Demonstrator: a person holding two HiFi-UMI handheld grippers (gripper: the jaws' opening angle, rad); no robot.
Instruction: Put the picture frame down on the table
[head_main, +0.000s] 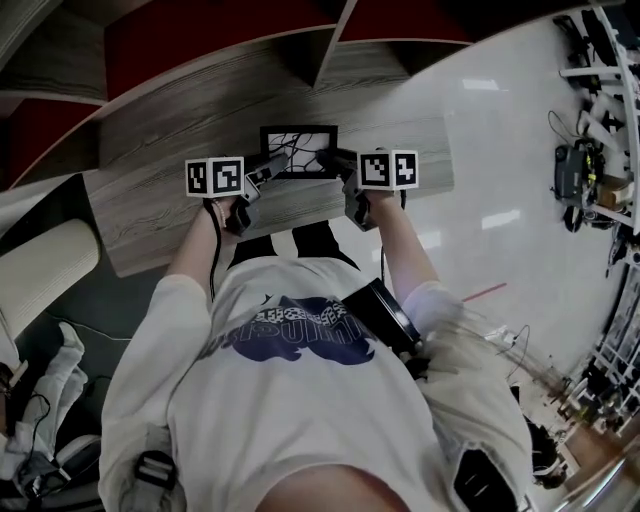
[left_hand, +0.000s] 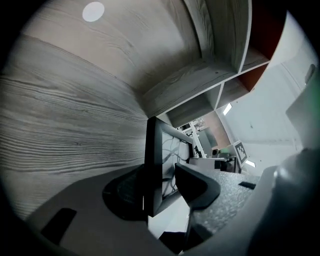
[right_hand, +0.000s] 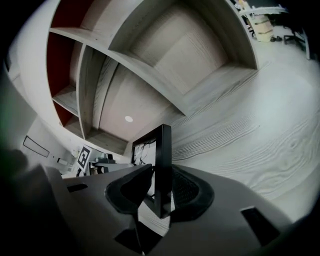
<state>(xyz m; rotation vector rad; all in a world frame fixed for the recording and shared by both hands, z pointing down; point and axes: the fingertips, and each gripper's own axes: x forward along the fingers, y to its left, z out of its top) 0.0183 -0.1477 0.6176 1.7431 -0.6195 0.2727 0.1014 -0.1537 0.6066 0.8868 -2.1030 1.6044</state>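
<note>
A black picture frame (head_main: 298, 152) with a white, branch-patterned picture is over the grey wood table (head_main: 170, 200), held flat between both grippers. My left gripper (head_main: 268, 170) straddles its left edge. In the left gripper view the frame (left_hand: 152, 165) stands edge-on between the jaws of the gripper (left_hand: 156, 189), with a clear gap to the pad on the picture side. My right gripper (head_main: 340, 165) straddles the right edge. In the right gripper view the frame (right_hand: 162, 165) sits between the pads of the gripper (right_hand: 160, 192), with a thin gap on the picture side.
Grey wood shelving with red backs (head_main: 200, 40) rises behind the table. White glossy floor (head_main: 500, 130) lies to the right, with stands and equipment (head_main: 585, 170) at the far right. A white chair (head_main: 40, 270) stands to the left.
</note>
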